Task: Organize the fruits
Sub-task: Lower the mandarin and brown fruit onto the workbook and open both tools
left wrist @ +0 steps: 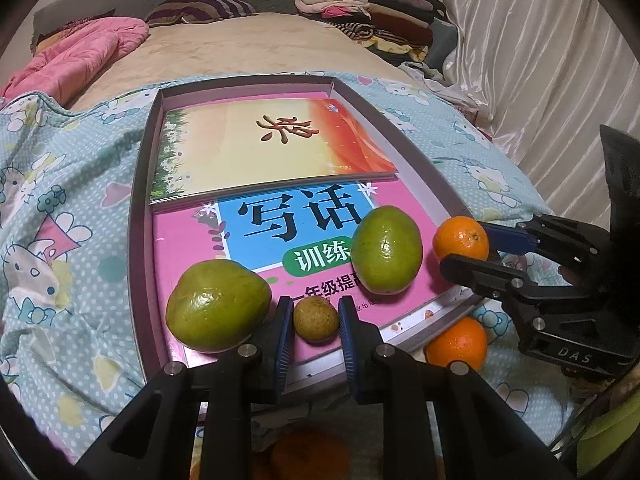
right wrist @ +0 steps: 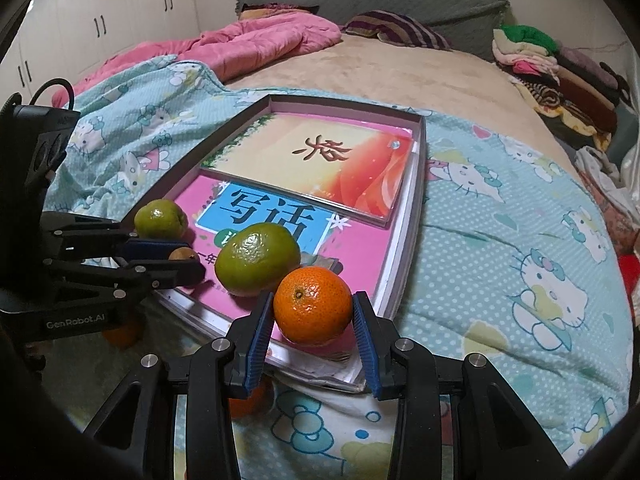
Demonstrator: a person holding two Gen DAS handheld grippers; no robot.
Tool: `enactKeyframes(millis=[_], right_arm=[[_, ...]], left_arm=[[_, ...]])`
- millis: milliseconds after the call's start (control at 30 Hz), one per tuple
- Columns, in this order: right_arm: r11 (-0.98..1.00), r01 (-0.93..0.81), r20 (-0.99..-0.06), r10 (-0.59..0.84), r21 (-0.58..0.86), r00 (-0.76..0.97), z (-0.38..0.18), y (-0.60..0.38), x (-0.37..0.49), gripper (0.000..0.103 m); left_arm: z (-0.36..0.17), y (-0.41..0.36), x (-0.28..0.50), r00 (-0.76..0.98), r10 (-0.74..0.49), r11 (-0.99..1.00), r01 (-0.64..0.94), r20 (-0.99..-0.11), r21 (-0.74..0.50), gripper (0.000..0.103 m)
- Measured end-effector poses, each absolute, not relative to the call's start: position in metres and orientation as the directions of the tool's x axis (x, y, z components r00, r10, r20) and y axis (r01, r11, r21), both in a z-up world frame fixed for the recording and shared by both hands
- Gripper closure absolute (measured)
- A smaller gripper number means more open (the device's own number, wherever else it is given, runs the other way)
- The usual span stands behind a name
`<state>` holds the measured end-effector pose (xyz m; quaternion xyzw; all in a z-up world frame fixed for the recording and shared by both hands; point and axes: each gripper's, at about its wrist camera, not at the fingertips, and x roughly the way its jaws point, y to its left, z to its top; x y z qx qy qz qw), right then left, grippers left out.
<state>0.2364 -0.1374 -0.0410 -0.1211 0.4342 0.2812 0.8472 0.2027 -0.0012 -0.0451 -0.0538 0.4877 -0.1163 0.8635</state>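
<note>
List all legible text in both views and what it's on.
"写话", "训练": pink workbook cover.
"一年级提", cut off by a green fruit: same cover.
One large brush character, not surely readable: yellow-orange book.
"DAS": right gripper body.
"GenRobot.AI": left gripper body.
Small print at the workbook's near edge: blurred.

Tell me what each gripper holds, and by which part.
The left gripper is shut on the small brownish fruit, gripped across its sides. The right gripper clasps the orange across its middle, one pad on each side.

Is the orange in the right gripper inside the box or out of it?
Inside. The orange sits on the pink book at the box's near corner, between the right gripper's fingers.
</note>
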Motion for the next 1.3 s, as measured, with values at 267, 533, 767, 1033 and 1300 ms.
enactKeyframes(millis=[267,533,767,1033,1300], right_arm=[[0.813,-0.581,-0.806,0.374,0.047,0.458,-0.043,-0.137,0.238,0.062],[0.805,-0.592,-0.813,0.373,0.044,0.447,-0.047,-0.133,0.236,0.061],[0.806,-0.59,-0.807,0.38,0.048,0.453,-0.047,-0.134,0.233,0.06],[0.806,-0.591,-0.785,0.391,0.039,0.481,-0.041,-0.138,0.224,0.052],[0.818,-0.573,-0.76,0.407,0.055,0.507,-0.032,-0.149,0.215,0.049]], left_arm=[[-0.045,-0.002,0.203,0.5,-0.25,0.968,0.145,-0.829,-0.205,0.08],[-0.046,-0.002,0.204,0.499,-0.255,0.967,0.143,-0.828,-0.211,0.08],[-0.045,-0.002,0.203,0.5,-0.254,0.967,0.143,-0.828,-0.211,0.08],[-0.045,-0.002,0.203,0.497,-0.253,0.967,0.14,-0.83,-0.211,0.08],[-0.044,-0.002,0.202,0.494,-0.255,0.967,0.14,-0.831,-0.213,0.075]])
